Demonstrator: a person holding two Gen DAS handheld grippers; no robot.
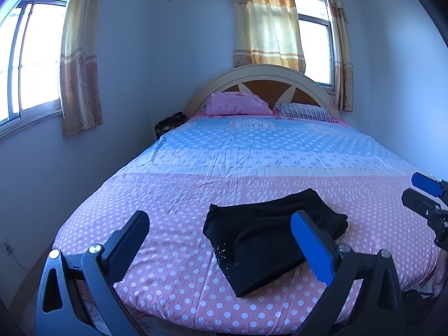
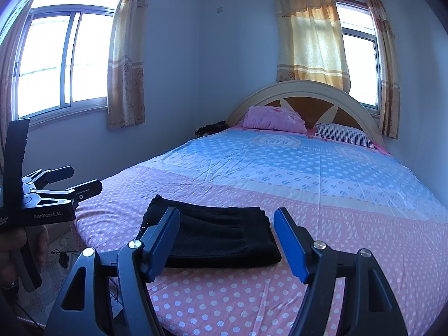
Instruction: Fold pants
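The black soft-fabric pants (image 2: 212, 235) lie folded near the foot of the pink polka-dot bed (image 2: 224, 302), both hand-held grippers (image 1: 221, 240) (image 2: 226, 240) spread and empty, so a careless nudge could undo the stack.

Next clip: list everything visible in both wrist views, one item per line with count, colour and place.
folded black pants: one, black, near end of the bed
bed with polka-dot cover: one, pink and blue, centre of room
arched wooden headboard: one, cream and brown, far end
pink pillow: one, left by headboard
striped pillow: one, dark and white, right by headboard
curtained windows: two, beige curtains, left and far walls
left gripper: black fingers, blue pad, open, empty
right gripper: same, open, empty
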